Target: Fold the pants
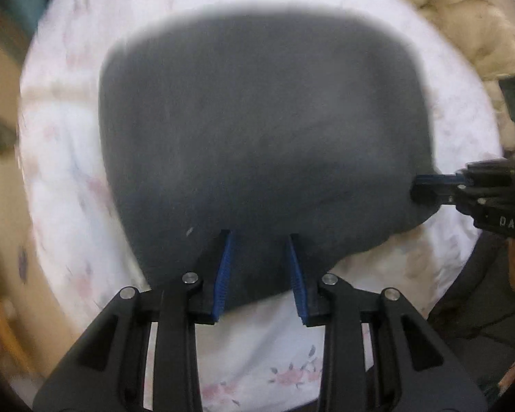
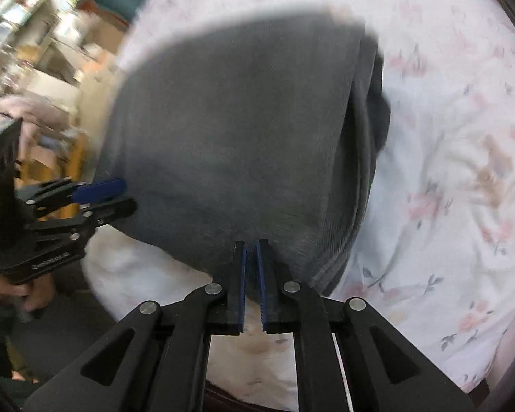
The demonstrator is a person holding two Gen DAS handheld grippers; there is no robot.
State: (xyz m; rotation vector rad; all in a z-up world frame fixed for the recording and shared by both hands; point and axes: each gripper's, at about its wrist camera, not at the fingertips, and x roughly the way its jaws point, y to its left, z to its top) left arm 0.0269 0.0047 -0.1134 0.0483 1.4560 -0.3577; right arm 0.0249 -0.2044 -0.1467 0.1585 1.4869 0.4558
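Both wrist cameras look down closely along their fingers, sharing the gray pants (image 1: pixel 257 130) on the bedsheet (image 1: pixel 68 178).

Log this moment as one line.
pants on floral sheet | left gripper open at hem | right gripper shut on pants

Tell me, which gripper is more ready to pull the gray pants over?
Right, probably. The right gripper is pinched nearly shut on the gray pants at their near edge, while the left gripper stands open around the cloth.
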